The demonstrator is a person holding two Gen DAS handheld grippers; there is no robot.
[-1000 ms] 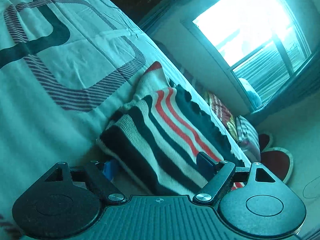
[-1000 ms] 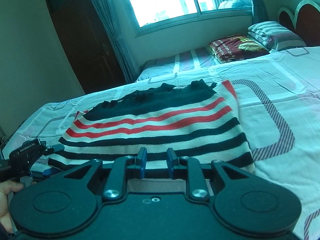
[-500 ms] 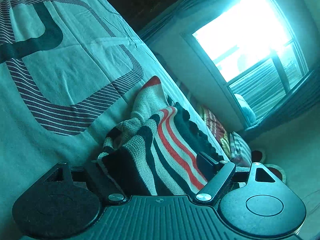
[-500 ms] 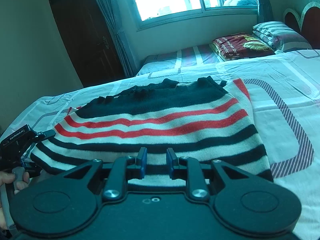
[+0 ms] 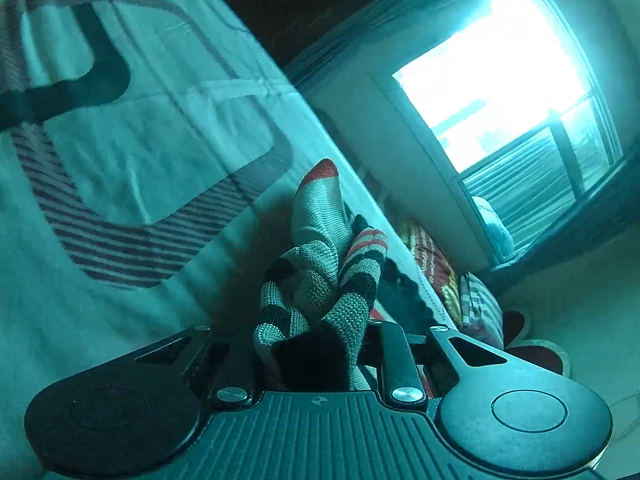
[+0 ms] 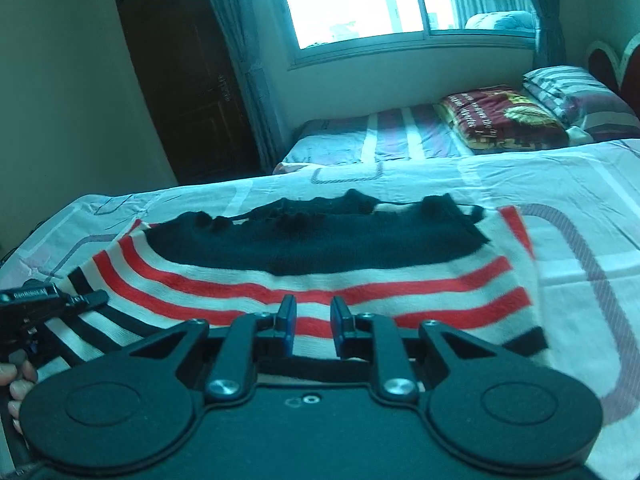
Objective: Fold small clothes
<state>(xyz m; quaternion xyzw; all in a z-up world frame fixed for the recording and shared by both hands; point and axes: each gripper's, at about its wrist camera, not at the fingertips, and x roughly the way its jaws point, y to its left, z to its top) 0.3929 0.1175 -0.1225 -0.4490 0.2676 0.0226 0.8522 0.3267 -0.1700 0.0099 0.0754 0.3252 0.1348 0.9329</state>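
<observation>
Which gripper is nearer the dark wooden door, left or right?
Left. The left gripper pinches the striped sweater at its edge on the side of the door; the right gripper sits at the sweater's near hem, farther from it.

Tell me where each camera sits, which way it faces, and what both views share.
Left wrist: on the left gripper, facing along the bed toward the window; its closing jaws bunch the striped sweater.
Right wrist: on the right gripper, facing across the sweater toward the window; a hand shows.
Shared: sweater, bed, window.
</observation>
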